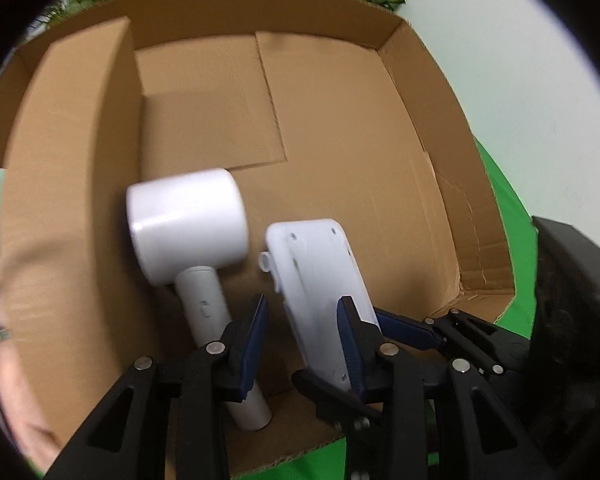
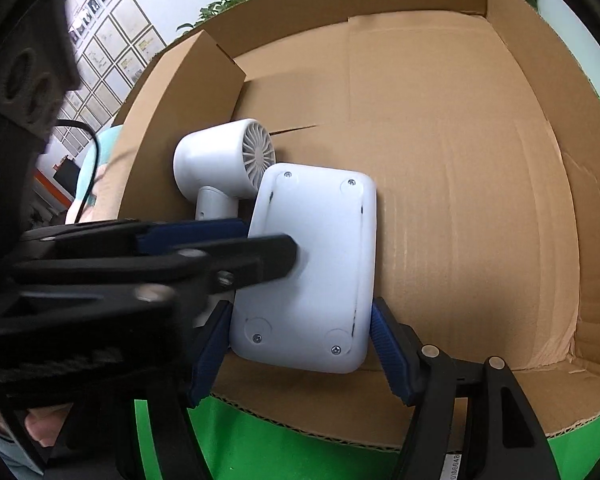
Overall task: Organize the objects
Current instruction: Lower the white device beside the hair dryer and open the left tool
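White flat device [image 2: 312, 264] sits underside-up in the cardboard box [image 2: 460, 160], just right of the hair dryer [image 2: 220, 160], screws and round feet facing the cameras.

- Right gripper [image 2: 300, 356]: jaws straddle the device's near end, blue pads against or just beside its two long edges. Looks like pinching it, but full contact isn't certain.
- Left gripper [image 1: 304, 332]: jaws spread. One finger lies across the device's back, the other sits between device and dryer handle. Not clamping anything.

Judgement: step in hand is setting the device down beside the dryer.

- Lower until the whole back edge rests flat on the box floor, then release.
- Keep it apart from the dryer's grille end; the two nearly overlap in the right wrist view.
- Clear the left finger sideways first so it doesn't drag the device or nudge the dryer handle.
- Open right jaws slowly and retract straight back over the low front wall.

Left wrist view is motion-blurred, so its contact details are unclear.
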Motion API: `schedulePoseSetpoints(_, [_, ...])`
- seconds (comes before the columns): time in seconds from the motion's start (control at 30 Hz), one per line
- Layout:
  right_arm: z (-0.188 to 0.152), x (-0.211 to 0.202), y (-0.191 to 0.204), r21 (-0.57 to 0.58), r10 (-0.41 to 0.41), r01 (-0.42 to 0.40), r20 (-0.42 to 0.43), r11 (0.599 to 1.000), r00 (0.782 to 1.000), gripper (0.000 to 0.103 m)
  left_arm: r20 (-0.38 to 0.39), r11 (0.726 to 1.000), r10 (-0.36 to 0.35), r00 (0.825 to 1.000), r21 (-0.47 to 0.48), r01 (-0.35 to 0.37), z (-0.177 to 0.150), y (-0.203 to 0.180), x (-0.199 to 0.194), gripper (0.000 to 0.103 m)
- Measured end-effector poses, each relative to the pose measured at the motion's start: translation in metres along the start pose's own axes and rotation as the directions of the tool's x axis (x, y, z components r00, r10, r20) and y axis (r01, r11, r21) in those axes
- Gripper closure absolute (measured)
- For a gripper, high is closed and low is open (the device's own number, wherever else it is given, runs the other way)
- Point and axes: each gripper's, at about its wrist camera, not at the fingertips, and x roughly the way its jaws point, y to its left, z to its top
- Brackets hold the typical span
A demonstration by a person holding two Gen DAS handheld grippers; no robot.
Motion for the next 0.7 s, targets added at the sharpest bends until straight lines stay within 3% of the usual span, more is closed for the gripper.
schedulePoseSetpoints(0.1, [0.002,0.005,-0.001,0.01,-0.011,0.011,-0.02,1.0,1.0,0.037,0.059,0.999,0.04,0.997,-0.001,-0.04,-0.001,0.005,-0.024,0.068])
schedulePoseSetpoints(0.2, [0.003,0.011,0.0,0.01,-0.031,0.031,-0.027,0.999,0.999,0.036,0.111,0.999,0.038,0.993,-0.033,-0.035,-0.008,0.018,-0.049,0.068])
schedulePoseSetpoints(0.3, [0.005,0.011,0.003,0.006,0.001,-0.001,-0.011,1.0,1.0,0.035,0.16,0.994,0.112,0.981,-0.036,-0.107,-0.017,0.032,-0.07,0.058])
schedulePoseSetpoints(0.4, [0.009,0.009,0.006,-0.023,-0.038,0.038,0.022,0.999,0.999,0.036,0.163,0.982,0.182,0.97,-0.078,-0.172,-0.024,0.052,-0.079,0.057])
schedulePoseSetpoints(0.5, [0.017,0.021,0.01,-0.029,-0.056,0.056,0.006,0.998,0.998,0.052,0.172,0.981,0.189,0.967,-0.072,-0.179,-0.03,0.062,-0.078,0.057])
schedulePoseSetpoints(0.7, [0.012,0.024,0.012,-0.034,-0.053,0.054,0.021,0.998,0.998,0.053,0.166,0.988,0.146,0.975,-0.08,-0.135,-0.039,0.061,-0.079,0.057])
